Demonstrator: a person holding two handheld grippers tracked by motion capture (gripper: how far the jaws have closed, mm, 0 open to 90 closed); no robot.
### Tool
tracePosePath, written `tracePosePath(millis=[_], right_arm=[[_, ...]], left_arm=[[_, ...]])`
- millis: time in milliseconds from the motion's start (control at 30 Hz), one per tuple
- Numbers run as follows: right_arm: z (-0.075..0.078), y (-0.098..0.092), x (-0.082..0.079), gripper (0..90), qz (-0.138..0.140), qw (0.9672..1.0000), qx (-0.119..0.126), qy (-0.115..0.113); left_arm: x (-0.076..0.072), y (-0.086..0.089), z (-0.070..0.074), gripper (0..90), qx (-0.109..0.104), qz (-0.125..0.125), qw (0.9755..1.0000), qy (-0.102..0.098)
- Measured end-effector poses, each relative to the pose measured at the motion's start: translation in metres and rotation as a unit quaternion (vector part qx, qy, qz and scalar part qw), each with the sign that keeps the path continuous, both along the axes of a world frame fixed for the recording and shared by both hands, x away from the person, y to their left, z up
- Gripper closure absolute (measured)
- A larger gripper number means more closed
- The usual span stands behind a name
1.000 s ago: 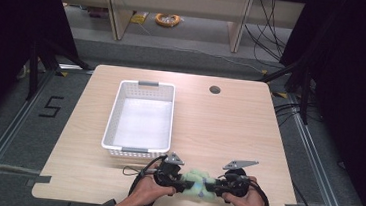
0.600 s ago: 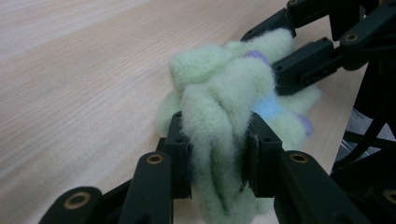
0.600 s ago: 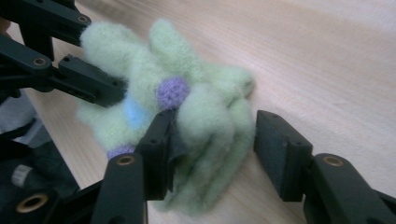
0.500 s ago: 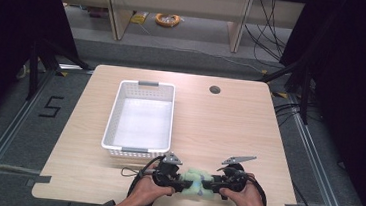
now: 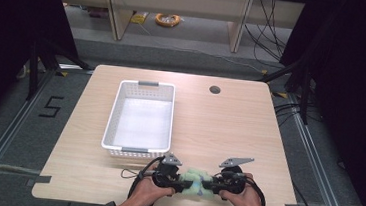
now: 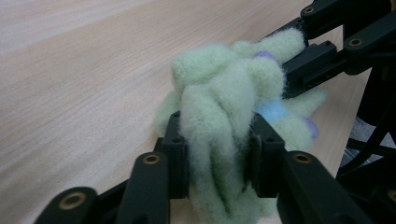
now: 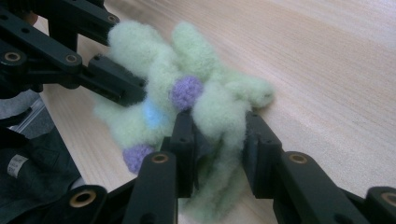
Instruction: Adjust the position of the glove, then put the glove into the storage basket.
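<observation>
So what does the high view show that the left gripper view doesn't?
High view alone: the white basket standing apart beyond the hands, the round hole near the table's far edge, and the person's hands.

Left gripper view alone: purple and blue spots on the fuzzy toy, and its fleece squeezed between that gripper's black pads.

Both: the pale green fuzzy toy, the left tongs and right tongs shut on it, and the wooden table.
</observation>
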State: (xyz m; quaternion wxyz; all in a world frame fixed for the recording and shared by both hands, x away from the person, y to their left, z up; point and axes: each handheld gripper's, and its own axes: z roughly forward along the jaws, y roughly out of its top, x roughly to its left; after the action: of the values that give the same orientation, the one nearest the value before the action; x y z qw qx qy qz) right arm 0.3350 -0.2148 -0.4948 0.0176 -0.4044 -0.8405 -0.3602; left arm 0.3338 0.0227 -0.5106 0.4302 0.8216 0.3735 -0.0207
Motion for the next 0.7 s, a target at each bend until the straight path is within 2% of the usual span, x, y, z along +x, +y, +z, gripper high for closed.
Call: tracePosePath(millis=[67, 100, 133, 200, 233, 267, 400, 533, 600, 667, 700], right_arm=[[0.001, 0.0, -0.001, 69.9, -0.002, 1.0, -0.003, -0.002], [0.003, -0.002, -0.001, 70.5, 0.003, 1.0, 0.003, -0.003], [0.003, -0.002, -0.002, 70.6, -0.003, 1.0, 0.002, -0.007], [0.005, -0.004, -0.003, 70.9, 0.004, 1.0, 0.004, -0.007], [0.007, -0.003, -0.005, 71.0, -0.003, 1.0, 0.009, 0.004], [0.007, -0.004, -0.004, 71.1, 0.005, 0.9999, 0.007, -0.01], [0.012, -0.004, -0.006, 71.3, 0.004, 0.9998, 0.012, -0.017], [0.021, -0.004, -0.01, 71.3, 0.007, 0.9995, 0.016, -0.025], [0.026, -0.004, -0.011, 71.3, 0.008, 0.9993, 0.018, -0.031], [0.031, -0.003, -0.011, 71.3, 0.005, 0.9993, 0.022, -0.031], [0.034, -0.001, -0.013, 71.3, 0.003, 0.9995, 0.027, -0.015]], left_arm=[[0.0, 0.0, 0.001, 69.0, 0.002, -0.004, 1.0, -0.005], [-0.001, 0.0, 0.002, 69.9, -0.006, -0.003, 1.0, -0.002], [0.0, 0.001, 0.002, 70.2, -0.005, -0.007, 1.0, 0.001], [0.0, 0.002, 0.004, 70.9, -0.006, -0.004, 1.0, 0.004], [0.0, 0.002, 0.004, 71.1, -0.01, -0.008, 0.9999, 0.005], [-0.001, 0.002, 0.005, 71.2, -0.013, -0.002, 0.9999, 0.004], [-0.003, 0.004, 0.012, 71.7, -0.016, -0.014, 0.9998, -0.003], [-0.005, 0.006, 0.022, 71.8, -0.022, -0.014, 0.9996, -0.011], [-0.008, 0.007, 0.027, 72.0, -0.03, -0.006, 0.9994, -0.013], [-0.009, 0.011, 0.034, 72.3, -0.025, -0.011, 0.9995, -0.017], [-0.01, 0.012, 0.037, 72.6, -0.027, -0.01, 0.9994, -0.018]])
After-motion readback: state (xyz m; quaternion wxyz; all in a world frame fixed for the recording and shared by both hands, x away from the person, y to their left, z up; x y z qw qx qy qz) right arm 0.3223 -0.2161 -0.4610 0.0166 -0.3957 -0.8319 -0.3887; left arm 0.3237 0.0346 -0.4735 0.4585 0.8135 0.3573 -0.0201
